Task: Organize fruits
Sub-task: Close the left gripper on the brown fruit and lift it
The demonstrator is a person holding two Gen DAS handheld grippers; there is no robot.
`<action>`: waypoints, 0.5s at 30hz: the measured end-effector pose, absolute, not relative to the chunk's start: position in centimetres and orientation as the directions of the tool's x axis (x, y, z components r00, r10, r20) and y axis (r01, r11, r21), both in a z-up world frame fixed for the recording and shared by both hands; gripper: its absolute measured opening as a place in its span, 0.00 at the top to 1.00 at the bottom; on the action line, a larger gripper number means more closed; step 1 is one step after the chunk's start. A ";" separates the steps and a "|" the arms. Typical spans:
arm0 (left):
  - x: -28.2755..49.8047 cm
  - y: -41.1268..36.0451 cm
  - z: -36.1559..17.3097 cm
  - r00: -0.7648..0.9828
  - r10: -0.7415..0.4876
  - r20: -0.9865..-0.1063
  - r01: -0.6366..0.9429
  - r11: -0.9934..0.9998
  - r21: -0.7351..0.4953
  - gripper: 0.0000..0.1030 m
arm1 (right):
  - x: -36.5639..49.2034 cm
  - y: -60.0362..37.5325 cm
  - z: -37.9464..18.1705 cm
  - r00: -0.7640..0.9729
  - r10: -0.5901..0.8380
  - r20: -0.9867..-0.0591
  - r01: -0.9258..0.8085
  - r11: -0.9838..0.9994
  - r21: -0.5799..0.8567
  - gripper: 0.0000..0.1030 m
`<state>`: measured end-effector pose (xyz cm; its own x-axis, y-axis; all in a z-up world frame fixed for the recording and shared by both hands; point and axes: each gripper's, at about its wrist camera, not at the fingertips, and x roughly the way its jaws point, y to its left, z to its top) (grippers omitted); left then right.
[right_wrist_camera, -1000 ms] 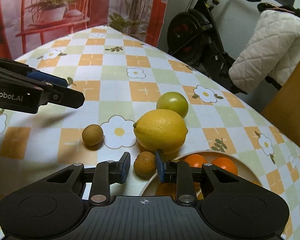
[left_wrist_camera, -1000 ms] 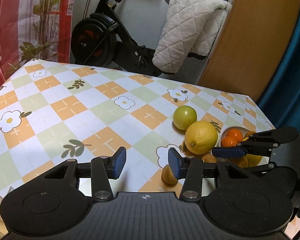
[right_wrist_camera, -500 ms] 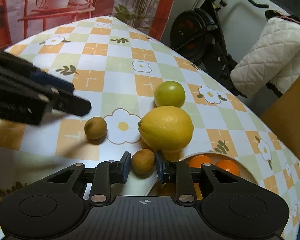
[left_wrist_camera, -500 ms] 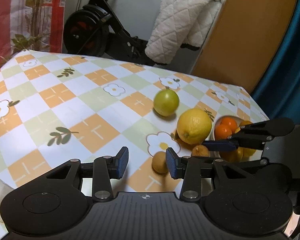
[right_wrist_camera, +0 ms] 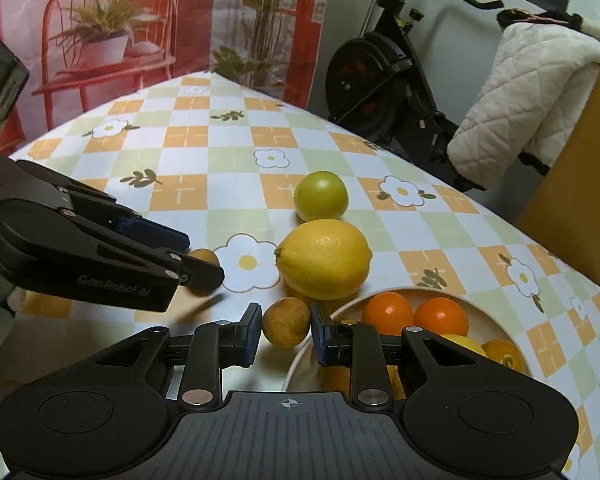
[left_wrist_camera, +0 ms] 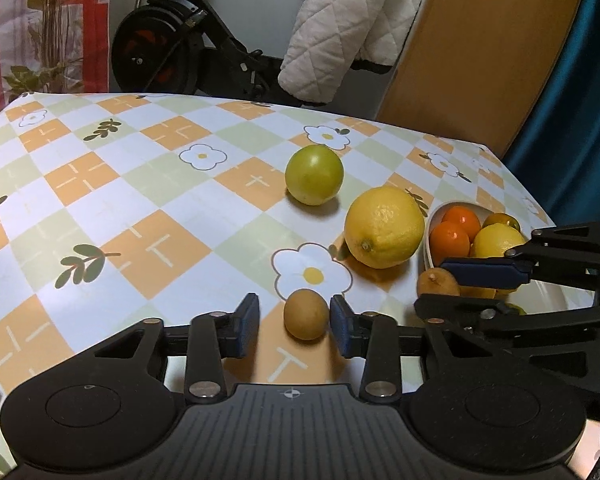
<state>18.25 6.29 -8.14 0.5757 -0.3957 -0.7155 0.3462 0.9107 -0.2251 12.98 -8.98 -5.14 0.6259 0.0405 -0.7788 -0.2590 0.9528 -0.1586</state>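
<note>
Left wrist view shows the left tongs (left_wrist_camera: 293,322) low over the tabletop (left_wrist_camera: 147,200), which wears a cloth of orange, green and white squares with white flowers. A small round brown fruit (left_wrist_camera: 306,314) sits on the cloth between the two blue pads. The right pad is just at the fruit and the left pad still has a gap beside it, so nothing is squeezed yet. These tongs have just been closing.

Right wrist view shows the right tongs (right_wrist_camera: 283,330) pinched tight on a second small brown fruit (right_wrist_camera: 286,327). It is held just beside the rim of the round cream bowl (right_wrist_camera: 496,320). Two shiny orange fruits (right_wrist_camera: 414,312) lie in the bowl, with yellow fruit (left_wrist_camera: 496,240) next to them.

A big yellow lemon (right_wrist_camera: 324,259) rests on the cloth, close to the bowl and right behind the held fruit. A round green fruit (right_wrist_camera: 320,196) sits a little farther back, near the lemon but not touching it.

Past the tabletop stands a black exercise bike (right_wrist_camera: 384,76) with a white quilted coat (right_wrist_camera: 528,104) hung over it.
</note>
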 end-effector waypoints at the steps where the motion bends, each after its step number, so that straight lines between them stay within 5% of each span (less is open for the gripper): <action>1: 18.2 6.2 -8.0 0.576 -0.395 -0.716 0.347 0.911 -0.223 0.75 | 12.8 -9.1 -5.0 0.630 0.042 -0.775 -0.253 0.955 -0.155 0.77; 15: 16.5 6.1 -2.6 0.661 -0.377 -0.649 0.355 0.919 -0.173 0.75 | 10.7 -12.6 -1.9 0.714 0.041 -0.699 -0.153 0.983 -0.099 0.77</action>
<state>16.52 6.07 -2.57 0.6608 -0.3772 -0.6488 0.3546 0.9189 -0.1731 10.70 -12.62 -1.92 0.7141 0.0413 -0.6988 -0.1533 0.9832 -0.0986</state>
